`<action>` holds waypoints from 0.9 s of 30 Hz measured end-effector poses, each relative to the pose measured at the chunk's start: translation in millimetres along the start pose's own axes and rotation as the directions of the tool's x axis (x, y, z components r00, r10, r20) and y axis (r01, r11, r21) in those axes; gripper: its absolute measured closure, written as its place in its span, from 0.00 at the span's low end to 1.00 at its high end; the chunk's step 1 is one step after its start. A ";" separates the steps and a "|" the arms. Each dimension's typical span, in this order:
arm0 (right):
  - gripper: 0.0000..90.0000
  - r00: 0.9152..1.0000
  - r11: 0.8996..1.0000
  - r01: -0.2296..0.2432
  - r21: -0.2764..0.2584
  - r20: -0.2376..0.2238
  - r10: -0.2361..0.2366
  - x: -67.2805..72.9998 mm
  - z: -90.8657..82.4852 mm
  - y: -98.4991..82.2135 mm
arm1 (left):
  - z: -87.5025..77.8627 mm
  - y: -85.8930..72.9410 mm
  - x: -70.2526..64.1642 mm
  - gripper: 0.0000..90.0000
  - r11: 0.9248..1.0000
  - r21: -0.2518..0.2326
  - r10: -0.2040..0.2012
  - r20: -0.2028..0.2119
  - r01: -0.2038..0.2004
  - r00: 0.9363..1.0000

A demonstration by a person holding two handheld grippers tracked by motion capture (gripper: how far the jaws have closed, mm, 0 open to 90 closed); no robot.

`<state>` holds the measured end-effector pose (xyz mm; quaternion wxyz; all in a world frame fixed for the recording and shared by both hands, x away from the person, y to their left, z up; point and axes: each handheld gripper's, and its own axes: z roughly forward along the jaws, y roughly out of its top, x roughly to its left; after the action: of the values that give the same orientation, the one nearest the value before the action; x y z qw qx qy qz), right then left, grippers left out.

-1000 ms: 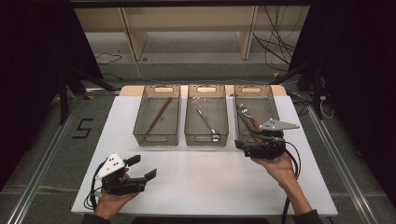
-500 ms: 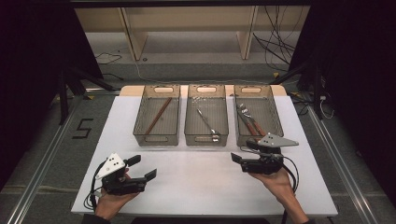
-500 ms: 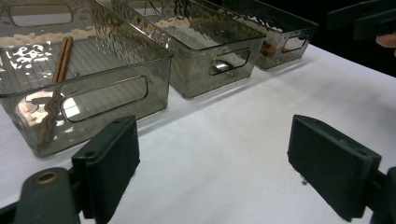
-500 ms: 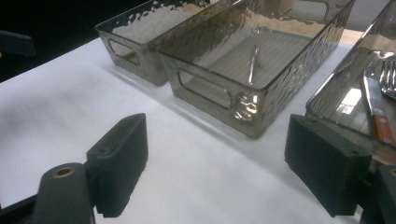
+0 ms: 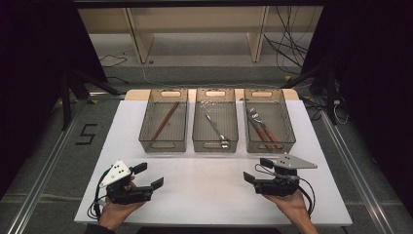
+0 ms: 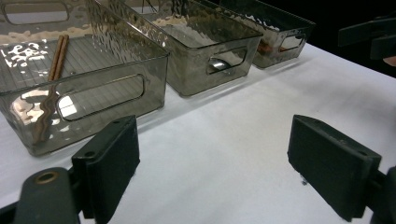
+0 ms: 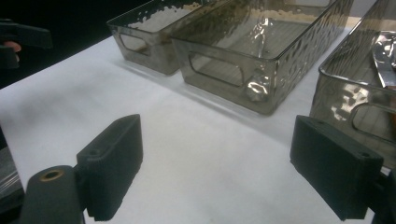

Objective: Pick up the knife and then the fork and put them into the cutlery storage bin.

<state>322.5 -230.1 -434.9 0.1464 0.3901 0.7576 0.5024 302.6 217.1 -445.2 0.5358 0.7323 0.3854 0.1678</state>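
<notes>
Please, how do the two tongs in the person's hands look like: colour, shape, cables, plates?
Both tools are black. The left tongs carry a white three-cornered plate with dark dots; the right tongs carry a grey one. Each has two thick, blocky black jaws and a black cable looping from its body.

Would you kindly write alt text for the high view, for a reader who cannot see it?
Two hand-held grippers, left gripper and right gripper, rest with open, empty jaws on a white table. Beyond them stand three smoky clear bins: left bin with chopsticks, middle bin with a metal utensil, right bin with brown-handled cutlery.
</notes>
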 end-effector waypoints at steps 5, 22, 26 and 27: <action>0.20 1.000 1.000 -0.001 -0.017 -0.007 0.001 3.0 -4.6 -7.9 | -0.4 -0.4 0.0 0.18 1.000 0.002 -0.007 0.009 0.007 1.000; 0.19 1.000 1.000 0.010 -0.006 0.012 -0.010 3.7 -4.6 -17.3 | 1.0 -0.8 -0.9 0.18 1.000 0.012 -0.008 0.019 0.008 1.000; 0.19 1.000 1.000 0.008 -0.007 0.016 -0.008 3.4 -5.1 -17.2 | 0.9 -0.7 -1.1 0.18 1.000 0.011 -0.007 0.019 0.007 1.000; 0.19 1.000 1.000 0.008 -0.007 0.016 -0.008 3.5 -5.1 -17.2 | 0.9 -0.7 -1.0 0.18 1.000 0.011 -0.007 0.018 0.007 1.000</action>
<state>309.5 -234.1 -447.1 0.1558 0.3905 0.7561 0.5015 302.3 215.8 -446.1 0.5359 0.7353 0.3840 0.1570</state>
